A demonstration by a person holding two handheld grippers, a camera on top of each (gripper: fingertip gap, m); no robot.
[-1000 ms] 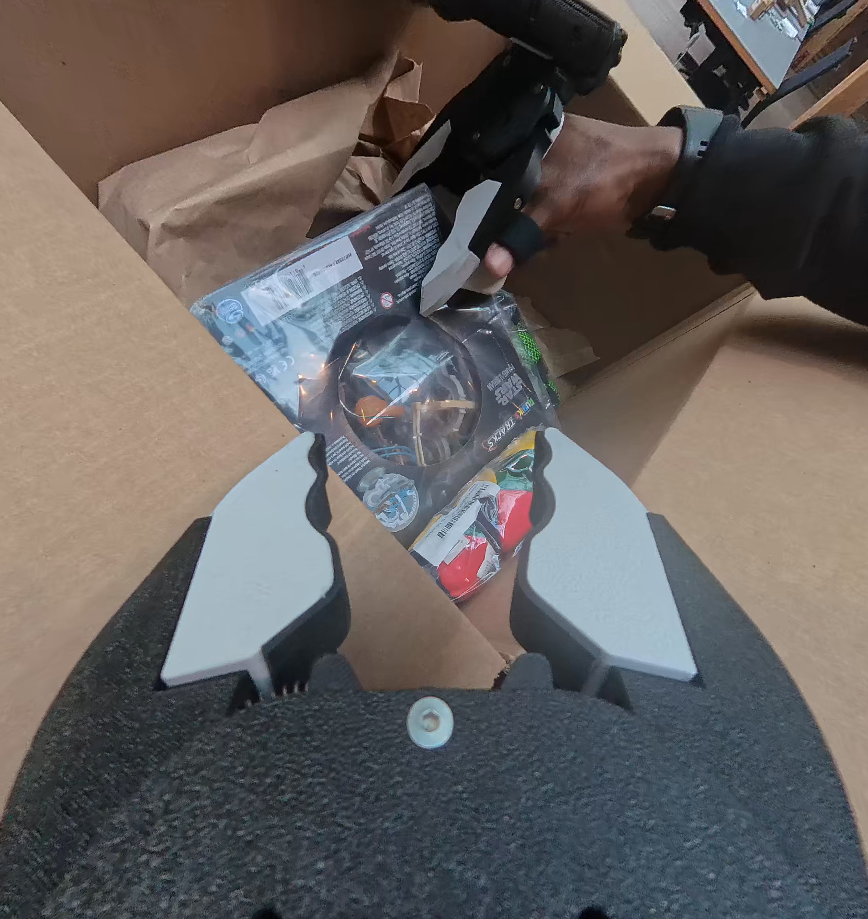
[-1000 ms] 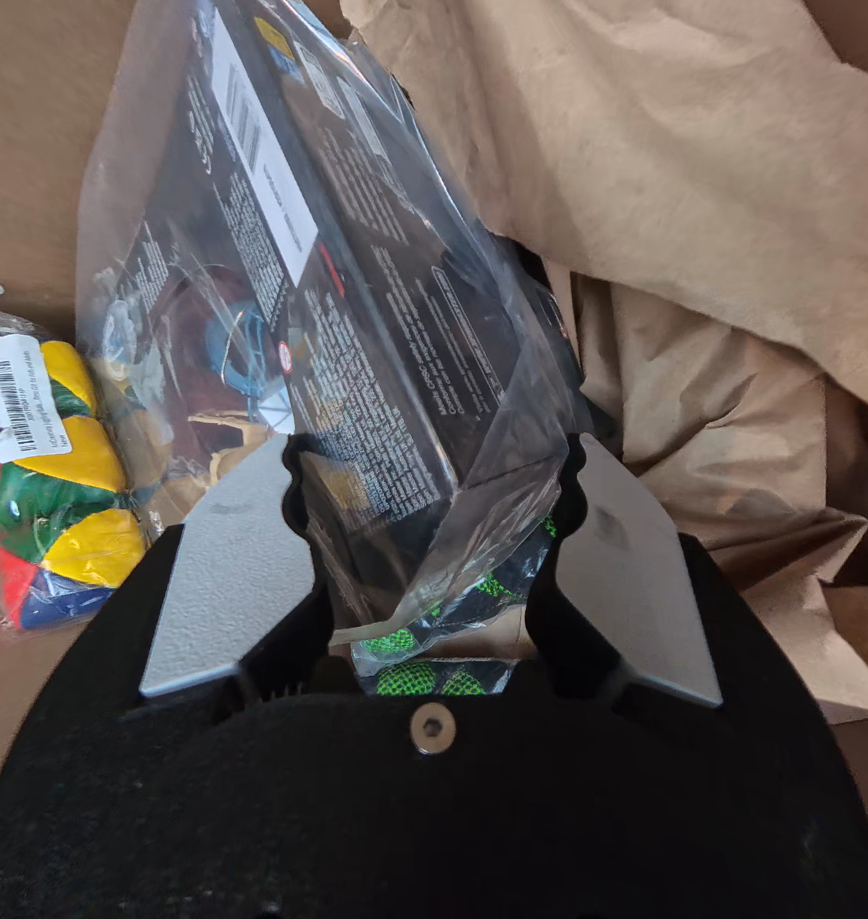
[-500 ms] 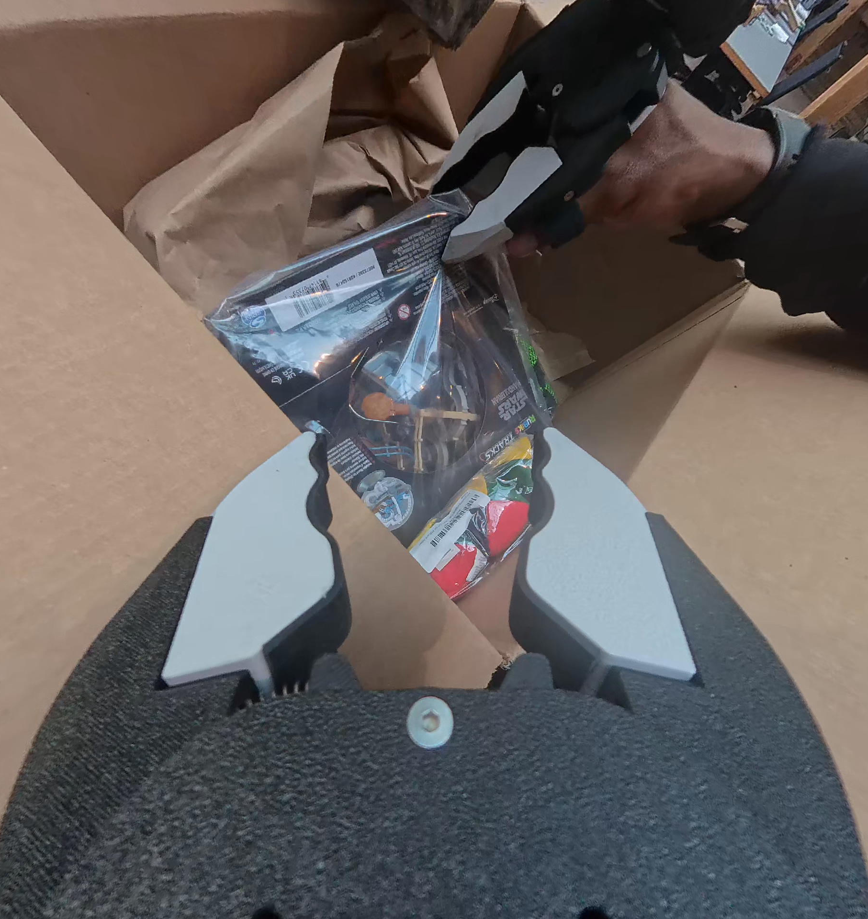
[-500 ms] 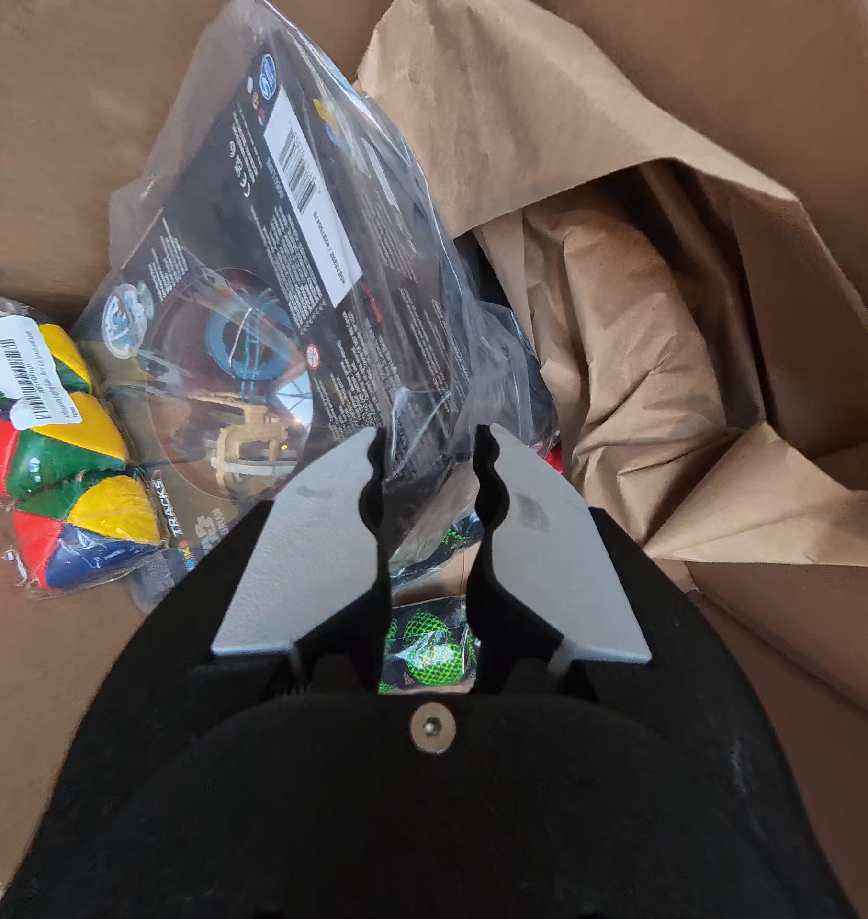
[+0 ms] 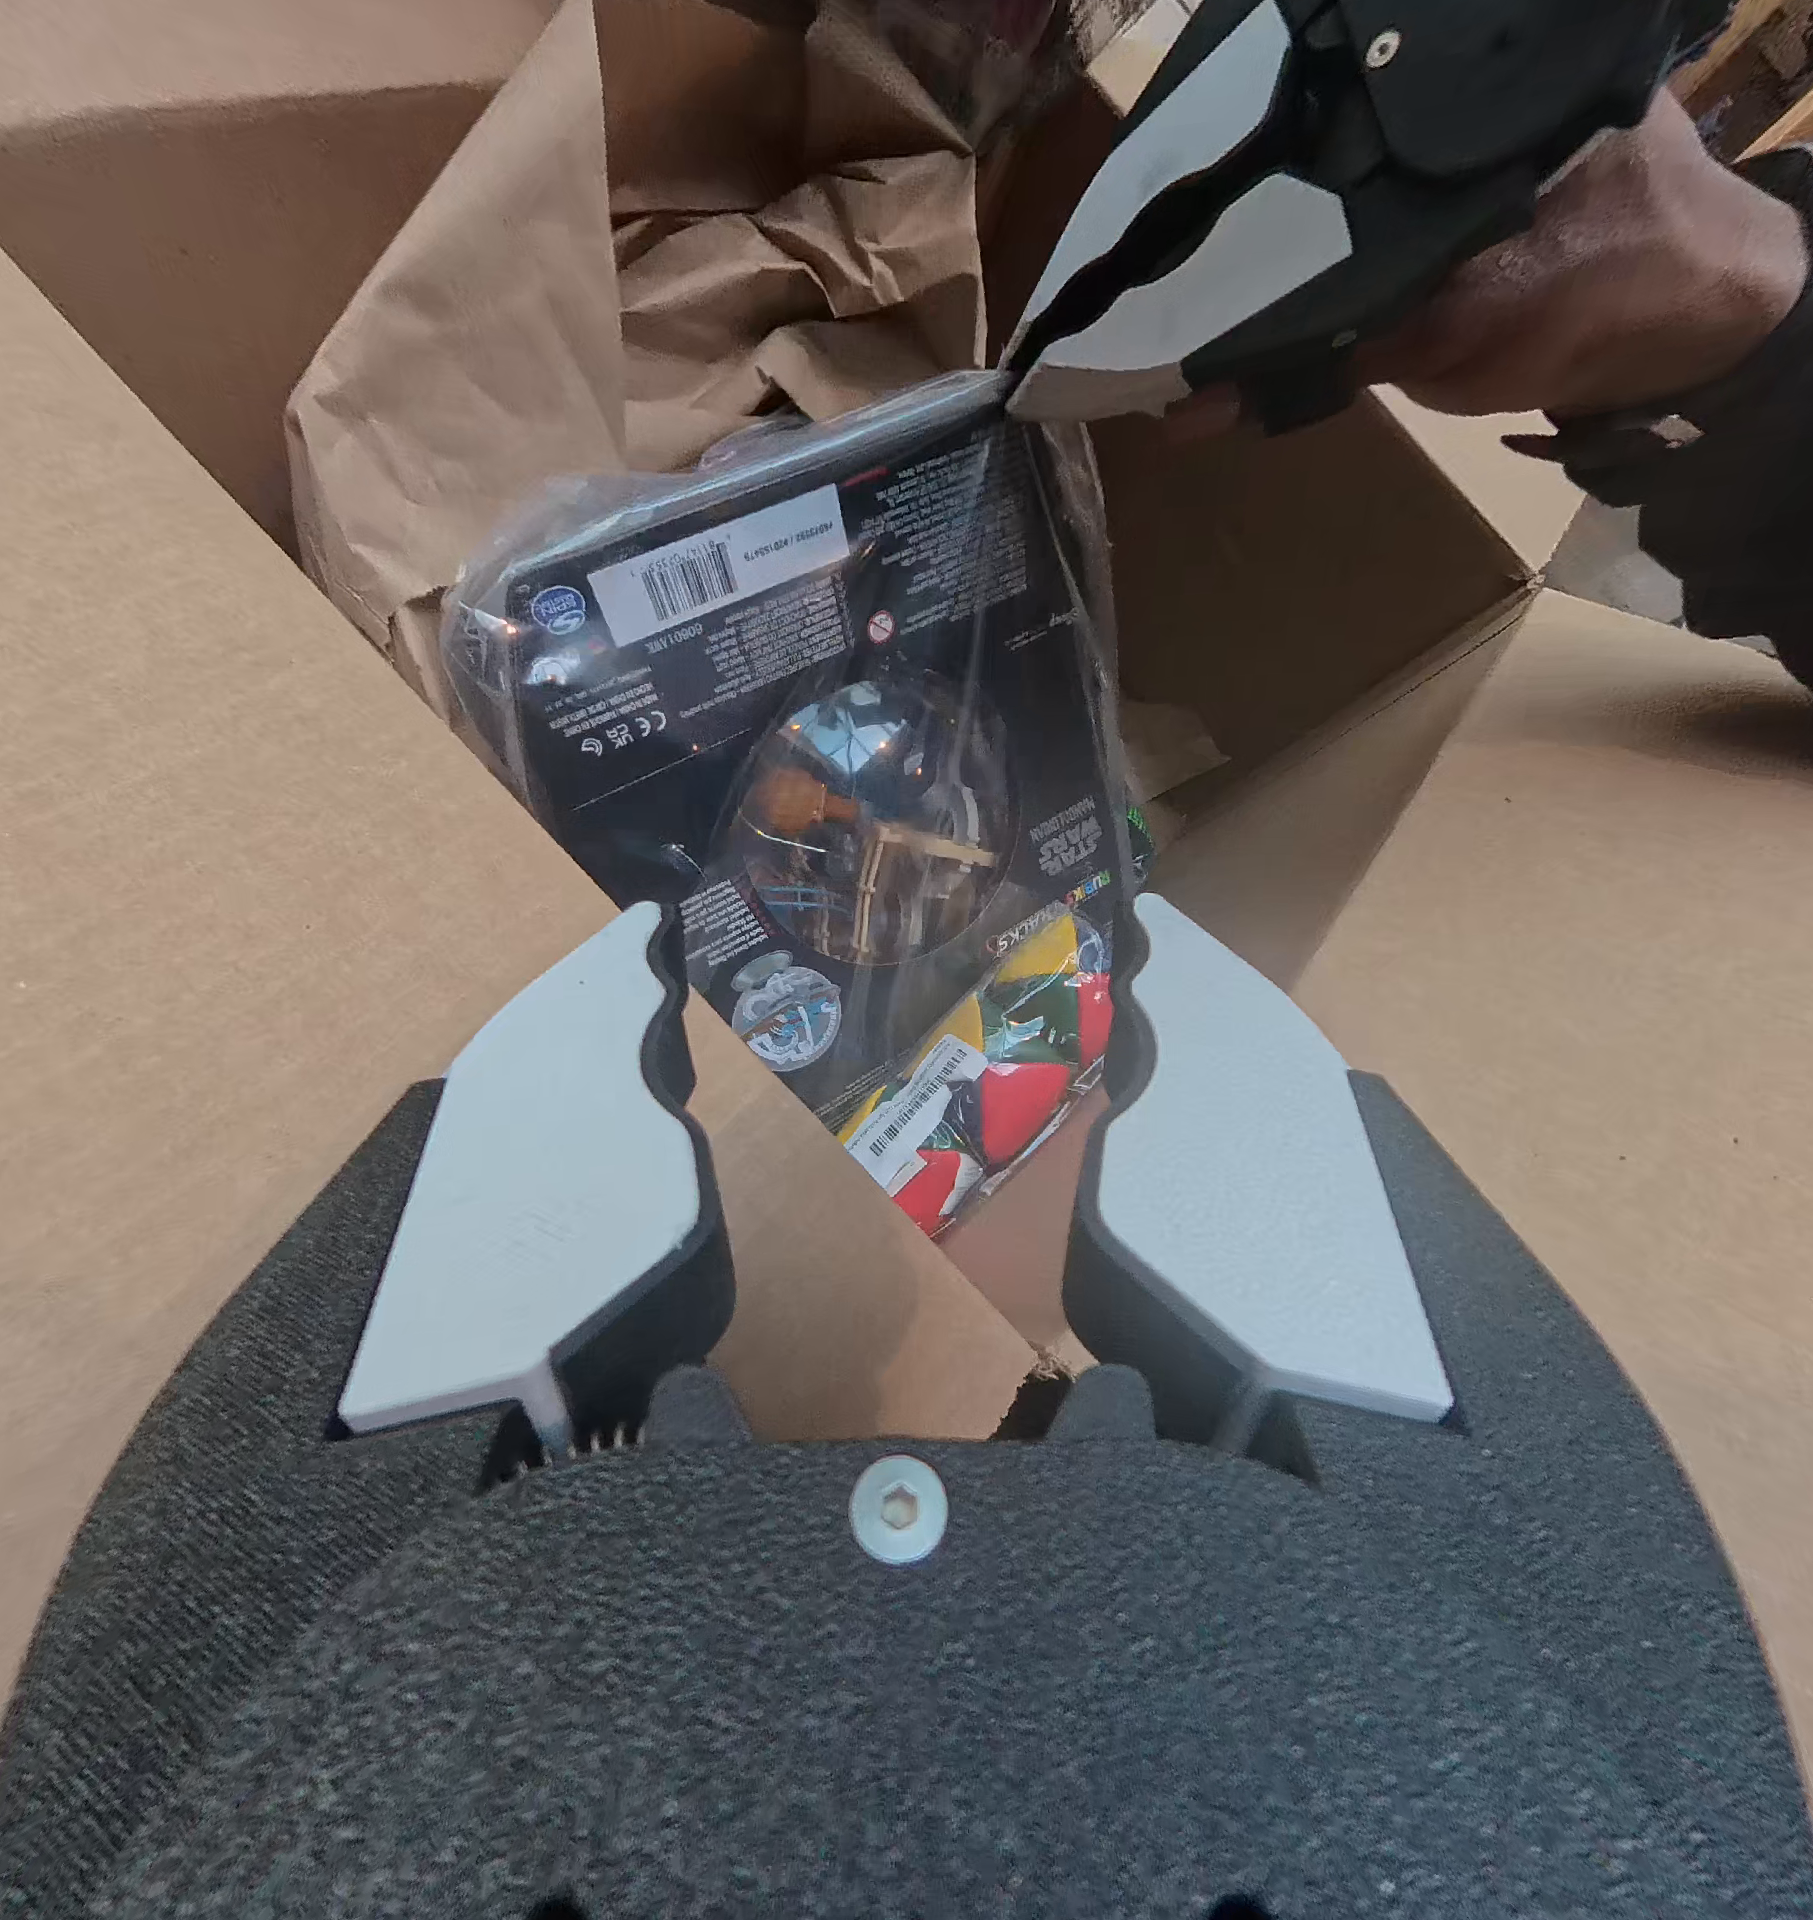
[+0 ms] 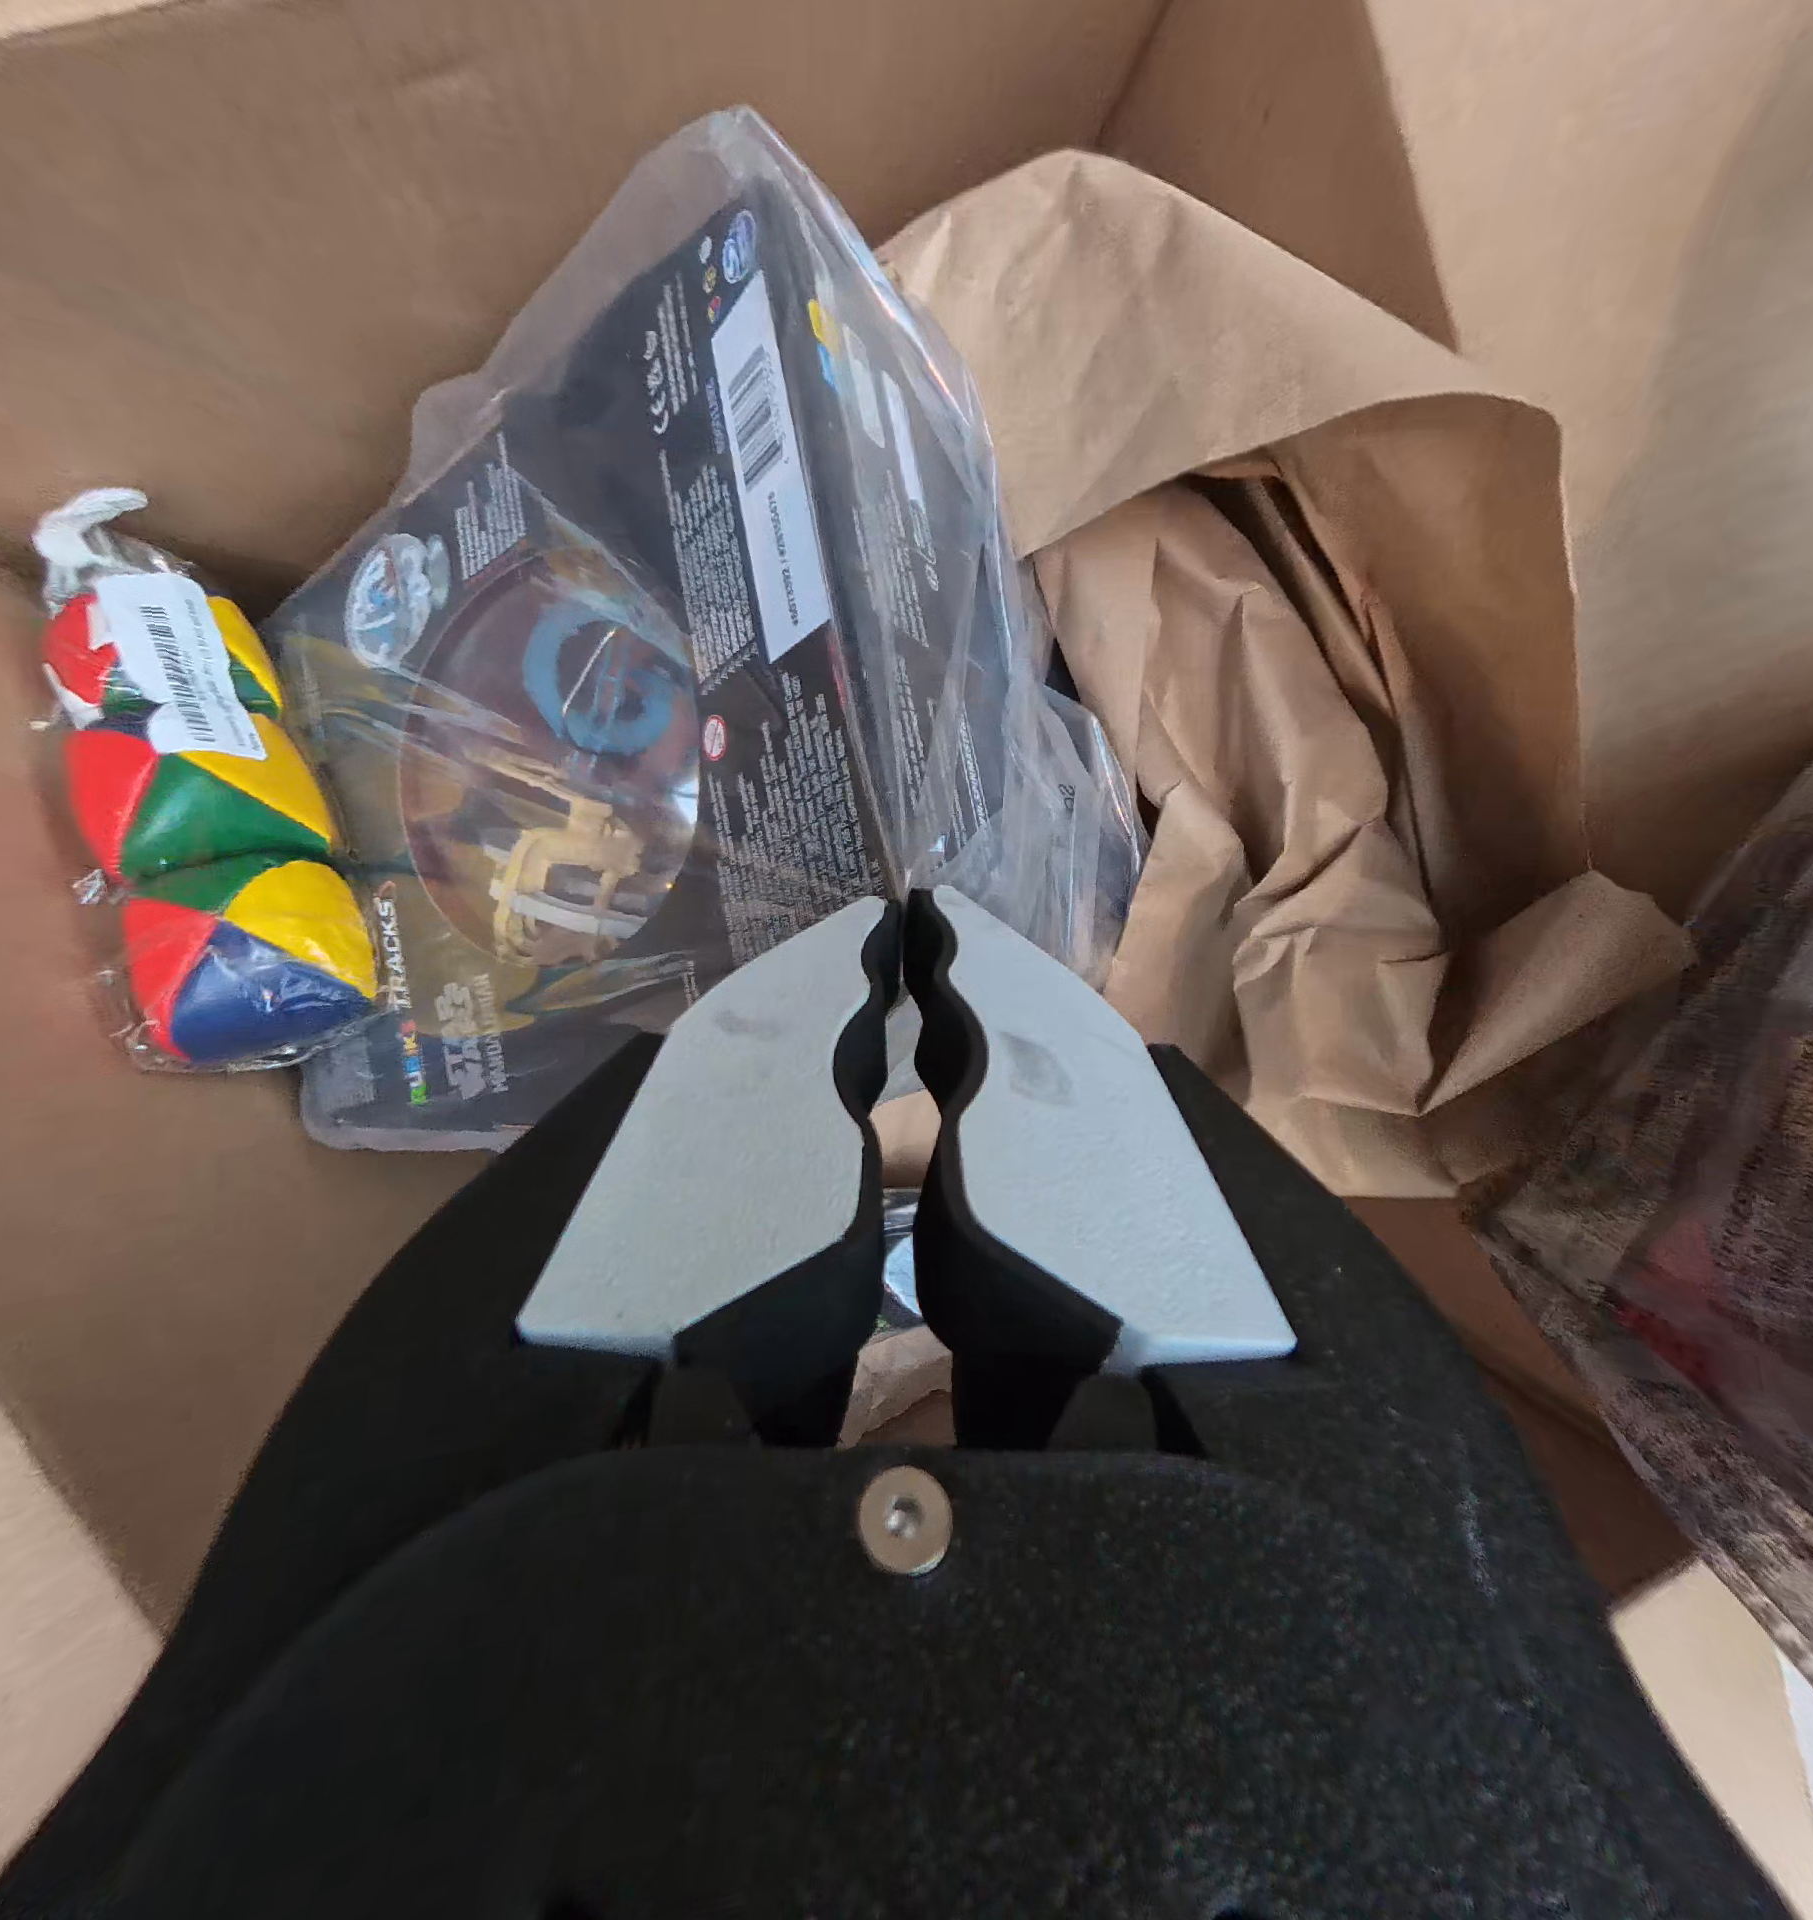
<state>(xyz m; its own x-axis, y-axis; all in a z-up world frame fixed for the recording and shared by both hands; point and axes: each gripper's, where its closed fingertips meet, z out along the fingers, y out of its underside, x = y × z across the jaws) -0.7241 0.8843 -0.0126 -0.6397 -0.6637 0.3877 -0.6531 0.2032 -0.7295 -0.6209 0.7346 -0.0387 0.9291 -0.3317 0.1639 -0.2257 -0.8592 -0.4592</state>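
Observation:
A black toy box in a clear plastic bag (image 5: pixel 850 727) hangs tilted inside an open cardboard carton (image 5: pixel 1328 623). My right gripper (image 6: pixel 902 904) is shut on a corner of that plastic bag (image 6: pixel 673 665) and holds the box lifted; in the left wrist view the right gripper (image 5: pixel 1016 384) pinches the bag's top corner. My left gripper (image 5: pixel 902 935) is open and empty, above the carton flap (image 5: pixel 206 779), apart from the box. A bag of red, yellow, green and blue soft balls (image 6: pixel 195 821) lies on the carton floor beside the box and shows in the left wrist view (image 5: pixel 975 1101).
Crumpled brown packing paper (image 6: pixel 1297 675) fills the far side of the carton and shows in the left wrist view (image 5: pixel 590 312). Carton flaps (image 5: pixel 1567 987) spread left and right. A person's hand and dark sleeve (image 5: pixel 1650 281) hold the right gripper. The left gripper's tips are roughly 20 centimeters from the right gripper's. The carton flap (image 5: pixel 206 779) is about 9 centimeters from my left fingertips and 25 centimeters from my right.
The right gripper closed from open onto the plastic bag's corner and rose, lifting the toy box up and tilting it. The left gripper stayed still and open.

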